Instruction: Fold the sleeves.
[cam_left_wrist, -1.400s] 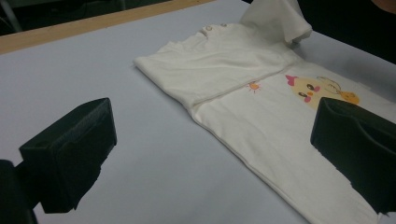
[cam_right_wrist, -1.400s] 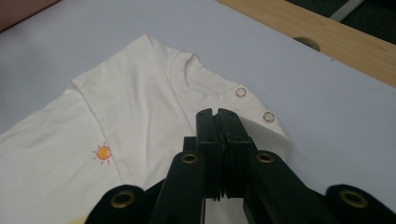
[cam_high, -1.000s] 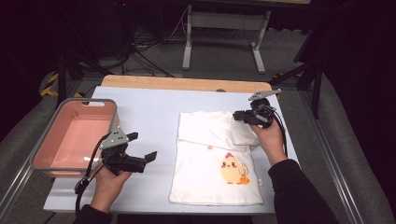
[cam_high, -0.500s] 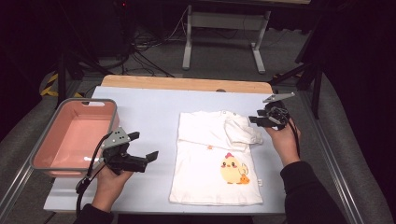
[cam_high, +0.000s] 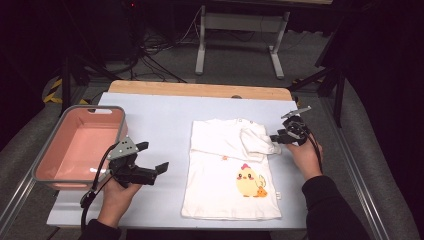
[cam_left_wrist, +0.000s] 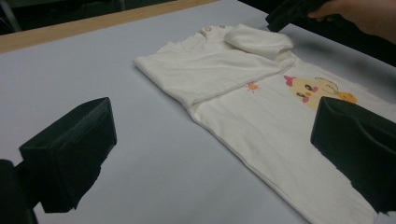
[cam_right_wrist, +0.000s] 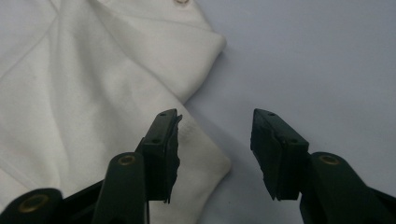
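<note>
A white T-shirt with a yellow chick print lies flat on the table, its right sleeve folded inward over the chest. My right gripper sits low at that sleeve's outer edge. In the right gripper view its jaws stand apart; they have just opened and then eased in slightly. The cuff lies by the left jaw, unpressed. My left gripper rests left of the shirt, open and with nothing in it. Between its jaws I see the shirt and the right gripper beyond it.
A pink tub stands at the table's left edge beside my left hand. A pale mat covers the table, with a wooden strip along the far edge. Metal stand legs and cables lie on the floor beyond.
The right gripper has let go of the sleeve, which now lies folded on the shirt. That hand has shifted right and down toward the table. The left hand has stayed put.
</note>
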